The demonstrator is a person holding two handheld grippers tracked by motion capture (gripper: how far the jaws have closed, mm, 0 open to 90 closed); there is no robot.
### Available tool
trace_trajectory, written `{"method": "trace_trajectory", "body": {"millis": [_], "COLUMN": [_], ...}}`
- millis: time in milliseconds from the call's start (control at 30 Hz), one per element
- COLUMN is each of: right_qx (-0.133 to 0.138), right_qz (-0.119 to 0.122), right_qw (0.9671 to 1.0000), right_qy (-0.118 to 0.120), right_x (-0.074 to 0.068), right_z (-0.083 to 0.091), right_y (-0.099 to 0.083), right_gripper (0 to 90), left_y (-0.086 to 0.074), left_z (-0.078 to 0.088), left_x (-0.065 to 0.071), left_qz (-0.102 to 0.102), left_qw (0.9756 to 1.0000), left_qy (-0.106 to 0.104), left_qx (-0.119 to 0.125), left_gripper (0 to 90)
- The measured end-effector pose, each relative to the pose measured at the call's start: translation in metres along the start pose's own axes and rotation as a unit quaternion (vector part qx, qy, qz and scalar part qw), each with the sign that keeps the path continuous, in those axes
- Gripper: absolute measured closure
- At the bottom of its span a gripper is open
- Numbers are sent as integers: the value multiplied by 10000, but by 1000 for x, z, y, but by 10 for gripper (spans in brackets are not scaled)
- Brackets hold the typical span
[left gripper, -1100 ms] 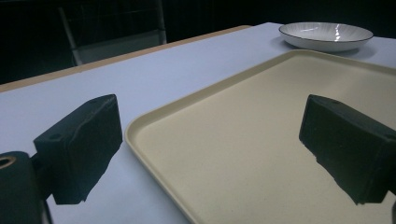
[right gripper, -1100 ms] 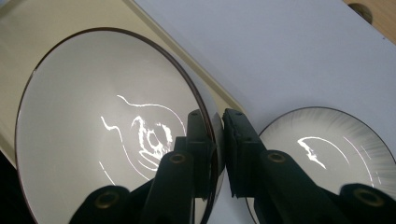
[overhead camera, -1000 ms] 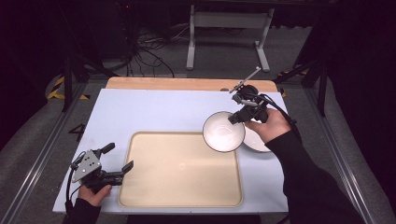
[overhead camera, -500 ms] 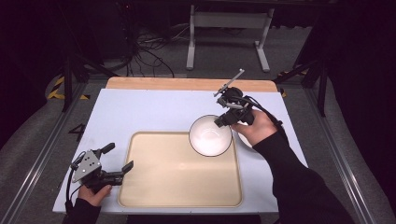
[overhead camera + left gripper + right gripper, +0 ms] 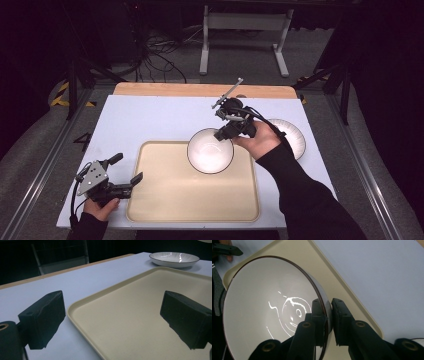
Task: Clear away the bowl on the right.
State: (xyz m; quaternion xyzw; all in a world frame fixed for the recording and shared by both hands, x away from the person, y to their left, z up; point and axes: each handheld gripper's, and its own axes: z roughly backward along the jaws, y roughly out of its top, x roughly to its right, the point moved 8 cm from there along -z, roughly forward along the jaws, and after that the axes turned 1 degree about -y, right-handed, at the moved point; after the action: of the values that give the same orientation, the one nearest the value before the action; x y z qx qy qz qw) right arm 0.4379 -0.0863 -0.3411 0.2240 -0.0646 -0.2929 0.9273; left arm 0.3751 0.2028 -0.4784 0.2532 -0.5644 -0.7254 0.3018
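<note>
One white bowl point(image 5: 210, 150) clamped by right gripper point(image 5: 226, 131) jaws over beige tray point(image 5: 165, 200); left gripper point(image 5: 125, 175) jaws open; pale desk point(image 5: 150, 120), dark room.

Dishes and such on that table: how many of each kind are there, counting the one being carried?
White bowl, clamped by its rim in the right gripper, above the tray's far edge: 1
White plate on the table, right of the tray: 1
Beige tray: 1
Total: 3
</note>
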Motion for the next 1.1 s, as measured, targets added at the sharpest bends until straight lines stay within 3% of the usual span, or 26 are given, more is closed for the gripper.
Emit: {"method": "trace_trajectory", "body": {"millis": [433, 767, 1100], "right_qx": [26, -105, -246], "right_qz": [64, 22, -6], "right_qw": [9998, 9995, 9991], "right_qy": [191, 313, 348], "right_x": [-14, -18, -21], "right_z": [-17, -51, -70], "right_y": [10, 5, 0], "right_gripper": [807, 807, 803], "left_y": [0, 0, 0], "left_z": [0, 0, 1], "left_x": [0, 0, 0], "left_qz": [-11, -18, -35], "left_qw": [10000, 10000, 10000], "left_qy": [-16, -6, -9], "left_qx": [-16, 8, 13], "left_gripper": [67, 67, 67]}}
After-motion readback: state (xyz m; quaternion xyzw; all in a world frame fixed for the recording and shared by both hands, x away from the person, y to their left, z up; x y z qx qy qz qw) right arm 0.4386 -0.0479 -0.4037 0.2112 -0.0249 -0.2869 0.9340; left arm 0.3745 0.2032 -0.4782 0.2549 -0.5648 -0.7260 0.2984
